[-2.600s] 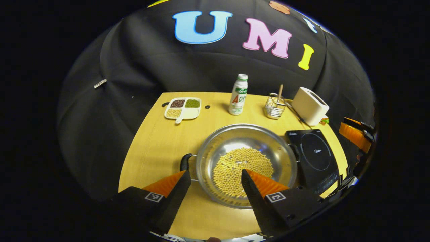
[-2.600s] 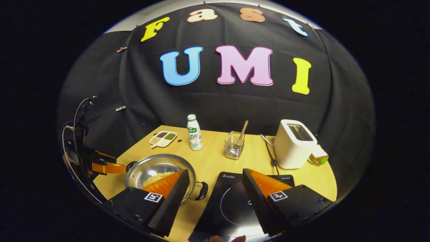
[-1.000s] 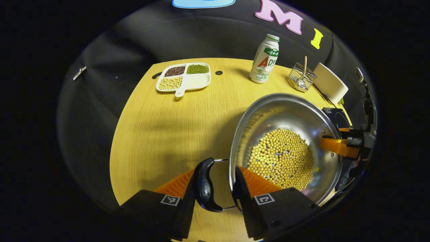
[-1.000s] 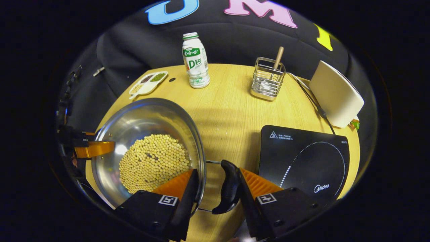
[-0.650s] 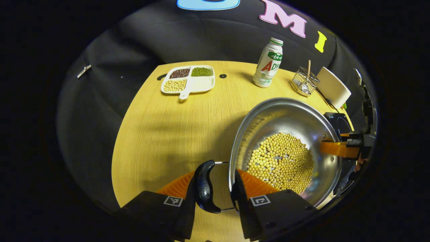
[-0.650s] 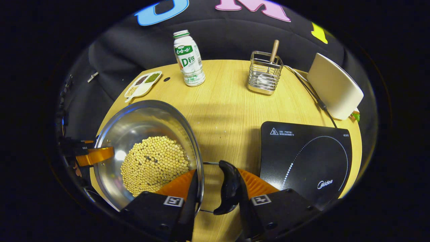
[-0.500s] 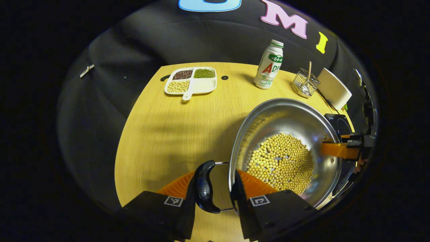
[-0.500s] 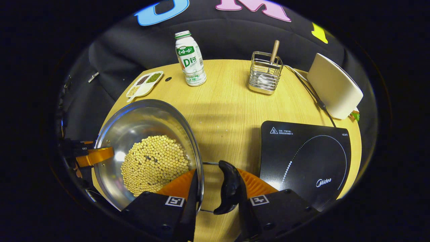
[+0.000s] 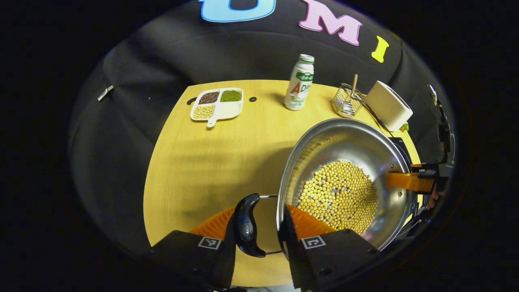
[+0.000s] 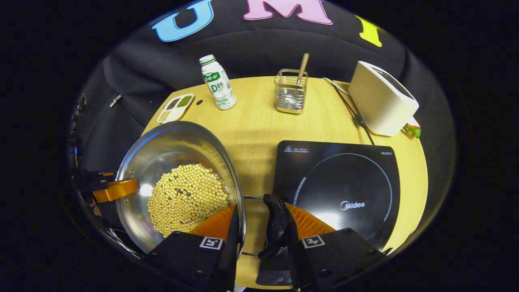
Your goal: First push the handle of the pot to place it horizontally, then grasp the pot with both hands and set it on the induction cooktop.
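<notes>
- Your left gripper (image 9: pixel 259 233) has its two fingers drawn close around the pot's near handle (image 9: pixel 245 225): the black grip sits against the left finger, while the right finger lies along the outside of the pot's rim. Whether both pads truly press on the handle, I cannot tell.
- Your right gripper (image 10: pixel 261 233) stands the same way at the opposite handle (image 10: pixel 275 225) — the black grip touches its right finger, and its left finger rests by the pot wall. Here too the pinch itself is hidden.
- In the left gripper view, the right gripper's orange finger (image 9: pixel 407 181) shows at the far rim of the pot; in the right gripper view, the left one's orange finger (image 10: pixel 115 190) shows at the pot's far rim likewise.
- The steel pot (image 9: pixel 344 142) lies between your two grippers, its handles out to either side, with a bed of soybeans (image 9: pixel 338 196) over its bottom.
- The induction cooktop (image 10: pixel 344 178) is just beside the pot, on the side of your right gripper; the pot is not over its ring.
- Beyond the pot, on the wooden table (image 9: pixel 211 154), stand a drink bottle (image 9: pixel 299 82), a wire holder with a wooden-handled utensil (image 10: pixel 291 95), and a white toaster (image 10: pixel 381 105) behind the cooktop.
- A divided dish of beans (image 9: pixel 217 104) lies well apart from the pot, at the table's far corner.
</notes>
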Demonstrator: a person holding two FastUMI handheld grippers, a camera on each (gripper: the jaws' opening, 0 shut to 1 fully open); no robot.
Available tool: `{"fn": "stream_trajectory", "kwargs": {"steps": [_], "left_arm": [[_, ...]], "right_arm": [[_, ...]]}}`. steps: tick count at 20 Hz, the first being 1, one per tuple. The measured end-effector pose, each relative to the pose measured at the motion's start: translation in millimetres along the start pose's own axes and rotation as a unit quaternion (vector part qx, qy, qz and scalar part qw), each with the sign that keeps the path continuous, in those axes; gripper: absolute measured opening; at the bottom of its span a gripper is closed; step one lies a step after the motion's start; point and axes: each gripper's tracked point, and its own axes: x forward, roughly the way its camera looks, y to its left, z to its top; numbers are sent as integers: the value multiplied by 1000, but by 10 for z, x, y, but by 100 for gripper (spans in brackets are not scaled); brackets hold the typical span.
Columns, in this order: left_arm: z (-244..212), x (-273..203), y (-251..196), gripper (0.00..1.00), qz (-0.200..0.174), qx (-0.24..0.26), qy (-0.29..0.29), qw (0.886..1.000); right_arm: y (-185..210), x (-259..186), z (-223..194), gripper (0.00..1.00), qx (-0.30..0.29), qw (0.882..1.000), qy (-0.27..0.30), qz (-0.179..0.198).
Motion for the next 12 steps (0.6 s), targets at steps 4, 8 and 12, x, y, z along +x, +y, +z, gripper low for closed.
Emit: {"fn": "stream_trajectory", "kwargs": {"steps": [4,8,12], "left_arm": [[90,-51,-455,57,-11,13,-1,1000],[200,-22,-935,57,-23,35,1,999],[272,56,-1425,53,-36,44,6,998]], "right_arm": [[-442,-228,21,55,13,1000,-1,-11],[-911,-385,-5,55,31,999,-1,-21],[-1382,-477,-25,51,45,998,4,-32]]}}
